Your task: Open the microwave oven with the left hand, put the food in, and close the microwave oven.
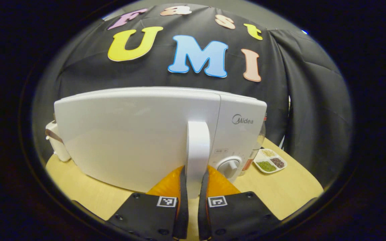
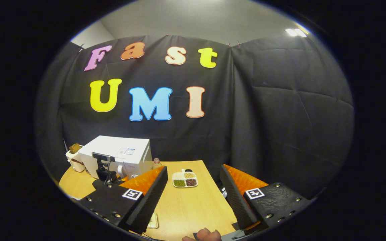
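Both fingers of the left hand-held gripper (image 1: 194,187) clamp the microwave handle (image 1: 198,150).

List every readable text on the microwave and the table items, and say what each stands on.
"Midea": on the microwave front, right of the handle.
Small marking above the dial: too small to read.
Sticker on the microwave top, right gripper view: too small to read.
Table items: no text visible.
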